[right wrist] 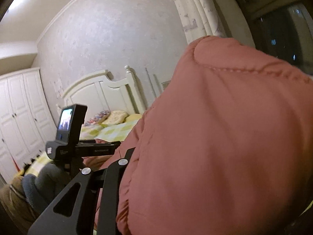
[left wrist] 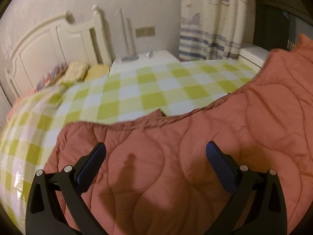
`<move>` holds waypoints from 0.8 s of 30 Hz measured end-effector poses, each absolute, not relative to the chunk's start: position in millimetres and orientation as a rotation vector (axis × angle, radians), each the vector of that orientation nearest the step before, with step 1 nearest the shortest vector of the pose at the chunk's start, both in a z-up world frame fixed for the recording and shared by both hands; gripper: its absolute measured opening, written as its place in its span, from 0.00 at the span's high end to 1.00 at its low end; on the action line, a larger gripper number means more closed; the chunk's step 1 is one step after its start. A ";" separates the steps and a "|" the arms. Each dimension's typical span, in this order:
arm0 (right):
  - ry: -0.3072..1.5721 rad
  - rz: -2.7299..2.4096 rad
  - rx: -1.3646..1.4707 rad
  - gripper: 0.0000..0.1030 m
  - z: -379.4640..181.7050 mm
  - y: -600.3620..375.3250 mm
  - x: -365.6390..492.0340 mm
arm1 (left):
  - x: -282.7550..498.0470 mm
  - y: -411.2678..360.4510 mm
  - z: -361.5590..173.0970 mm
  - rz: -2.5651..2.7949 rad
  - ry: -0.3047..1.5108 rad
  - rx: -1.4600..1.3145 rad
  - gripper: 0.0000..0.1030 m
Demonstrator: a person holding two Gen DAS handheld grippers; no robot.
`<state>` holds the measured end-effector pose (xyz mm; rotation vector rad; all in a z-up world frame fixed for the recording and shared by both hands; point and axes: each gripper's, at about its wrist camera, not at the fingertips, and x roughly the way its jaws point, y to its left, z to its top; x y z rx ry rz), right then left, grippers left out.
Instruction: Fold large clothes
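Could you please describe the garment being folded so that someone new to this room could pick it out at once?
Start at the bed with the cream headboard and the green-and-white checked sheet. Spread over the sheet's near side lies the quilted jacket. It is the only salmon-pink, puffy item with curved stitching; the pillows by the headboard are yellow.

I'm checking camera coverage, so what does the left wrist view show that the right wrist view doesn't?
Only the left wrist view: the open left tool over the flat part of the quilted pink jacket, the white nightstand, the striped curtain hem.
Only the right wrist view: the white wardrobe, the other handheld unit, jacket bunched at the right tool.
Both: jacket, checked bedspread, headboard.
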<state>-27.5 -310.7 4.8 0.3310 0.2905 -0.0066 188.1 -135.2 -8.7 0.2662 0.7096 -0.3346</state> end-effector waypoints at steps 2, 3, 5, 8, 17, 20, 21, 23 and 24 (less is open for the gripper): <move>0.304 -0.032 0.324 0.68 1.7 -314.0 -28.7 | 162.7 -154.8 -22.9 -0.361 0.685 0.305 0.02; 0.312 -0.032 0.329 0.68 1.5 -313.7 -26.7 | 151.8 -166.7 -35.5 -0.343 0.665 0.367 0.02; 0.344 -0.029 0.327 0.68 1.5 -307.2 -20.5 | 139.3 -184.7 -47.9 -0.300 0.624 0.487 0.02; 0.321 -0.039 0.236 0.68 14.8 -282.6 -18.7 | 147.8 -176.7 -45.9 -0.342 0.670 0.434 0.02; 0.309 -0.135 -0.016 0.68 38.4 -209.1 11.5 | 143.8 -73.5 3.2 -0.410 0.630 0.058 0.02; 0.320 -0.164 -0.080 0.68 36.6 -193.7 17.2 | 145.2 -36.2 13.4 -0.271 0.567 0.128 0.02; 0.320 -0.171 -0.103 0.68 36.9 -187.0 19.2 | 151.3 -20.5 7.7 -0.220 0.575 0.155 0.02; 0.317 -0.179 -0.157 0.68 38.8 -175.6 19.2 | 163.3 7.7 -0.6 -0.175 0.601 0.128 0.02; 0.316 -0.181 -0.186 0.68 38.2 -170.3 21.0 | 167.6 24.5 -3.2 -0.170 0.618 0.076 0.02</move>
